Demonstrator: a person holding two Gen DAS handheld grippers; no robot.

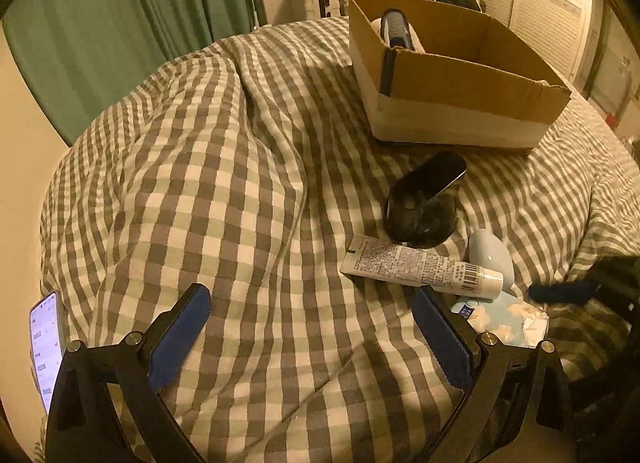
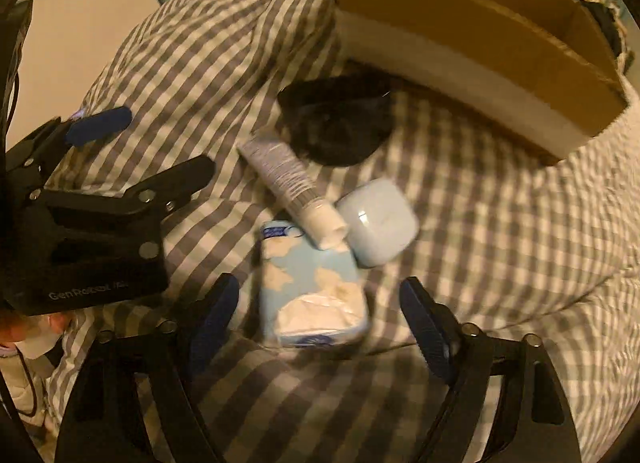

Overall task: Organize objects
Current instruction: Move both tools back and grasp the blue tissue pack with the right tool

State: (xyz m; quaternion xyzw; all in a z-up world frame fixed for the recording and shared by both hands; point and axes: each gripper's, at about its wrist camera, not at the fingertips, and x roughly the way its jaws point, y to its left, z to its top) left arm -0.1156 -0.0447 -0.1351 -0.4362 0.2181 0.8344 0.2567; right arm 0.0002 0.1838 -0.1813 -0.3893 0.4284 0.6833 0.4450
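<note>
On the checked bedspread (image 1: 224, 167) lie a black glossy case (image 1: 424, 199), a white tube (image 1: 420, 265), a pale blue rounded case (image 2: 378, 223) and a blue tissue pack (image 2: 312, 287) with white clouds. My right gripper (image 2: 320, 285) is open and points down. Its fingers straddle the tissue pack with a gap on each side. My left gripper (image 1: 312, 299) is open over bare bedspread, left of the tube. It also shows in the right wrist view as the left gripper (image 2: 164, 141). An open cardboard box (image 1: 472, 103) stands behind the items.
A blue and white item (image 1: 396, 31) stands in the box's far corner. A lit phone (image 1: 46, 343) lies at the bed's left edge. Green curtains (image 1: 120, 23) hang behind the bed. A raised fold of bedspread runs left of the items.
</note>
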